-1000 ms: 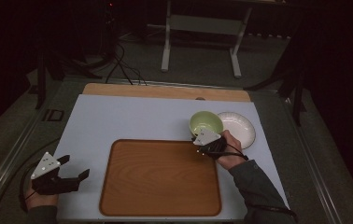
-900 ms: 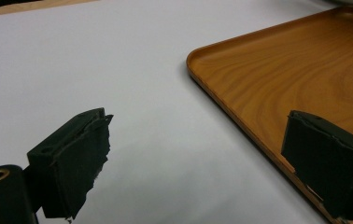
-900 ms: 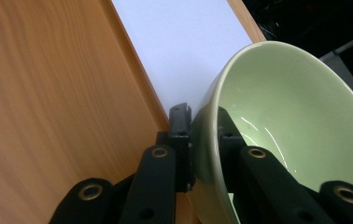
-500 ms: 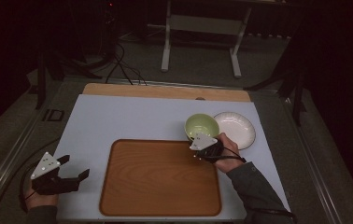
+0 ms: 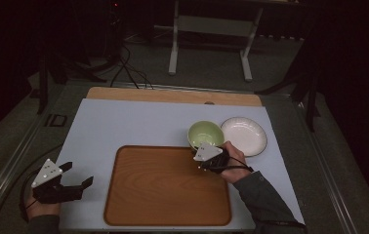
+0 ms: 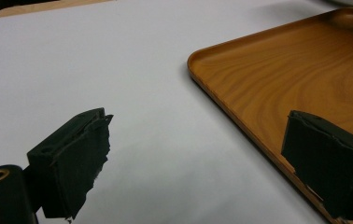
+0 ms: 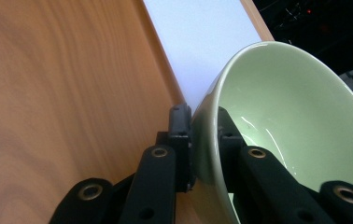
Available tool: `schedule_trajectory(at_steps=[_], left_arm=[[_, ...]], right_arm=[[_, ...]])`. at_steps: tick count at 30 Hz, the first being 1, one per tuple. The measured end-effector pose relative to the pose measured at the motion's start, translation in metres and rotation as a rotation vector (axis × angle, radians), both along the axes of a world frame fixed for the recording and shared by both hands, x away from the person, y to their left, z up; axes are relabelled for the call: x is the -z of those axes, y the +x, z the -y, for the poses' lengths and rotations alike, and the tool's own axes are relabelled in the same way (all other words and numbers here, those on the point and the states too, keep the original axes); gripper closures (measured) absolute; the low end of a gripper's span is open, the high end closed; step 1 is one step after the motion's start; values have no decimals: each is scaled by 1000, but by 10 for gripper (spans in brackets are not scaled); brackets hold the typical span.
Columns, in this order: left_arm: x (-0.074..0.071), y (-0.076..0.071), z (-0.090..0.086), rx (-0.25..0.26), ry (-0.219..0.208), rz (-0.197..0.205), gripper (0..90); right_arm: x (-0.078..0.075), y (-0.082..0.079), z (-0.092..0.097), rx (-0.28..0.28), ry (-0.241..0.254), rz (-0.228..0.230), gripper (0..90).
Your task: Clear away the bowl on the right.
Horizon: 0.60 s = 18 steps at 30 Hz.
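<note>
I had the green bowl pinched by its near wall in the right gripper, one jaw inside the bowl and one outside, as the right gripper view made plain. The bowl sat tilted at the far right corner of the wooden tray, its body over the white mat just beyond the tray's far edge; whether its base touched the mat I could not tell. My right hand lay over the tray's right edge behind the gripper.

Just beside the bowl, toward the mat's right edge, stood a white plate, flat on the mat and very close to the bowl, perhaps touching it. The tray lay toward the mat's near edge, bare wood in the left gripper view.

The left gripper rested at the near left corner of the mat, well apart from the bowl, jaws spread wide with nothing between them, one jaw over the mat and the other over the tray's left edge. My left hand held it from below the mat's near edge.
</note>
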<state>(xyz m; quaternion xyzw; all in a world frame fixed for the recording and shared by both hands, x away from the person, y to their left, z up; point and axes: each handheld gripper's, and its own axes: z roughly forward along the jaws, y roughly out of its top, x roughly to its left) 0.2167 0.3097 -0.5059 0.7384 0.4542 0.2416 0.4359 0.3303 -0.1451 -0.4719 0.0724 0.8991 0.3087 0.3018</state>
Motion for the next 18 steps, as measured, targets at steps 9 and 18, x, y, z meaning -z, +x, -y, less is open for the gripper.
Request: schedule_trajectory(at_steps=[9, 18], left_arm=[[0, 0, 0, -3, 1, 3, 74], [-1, 0, 0, -5, 1, 7, 74]], right_arm=[[1, -6, -7, -24, -7, -8, 817], [1, -10, -13, -44, -4, -4, 817]])
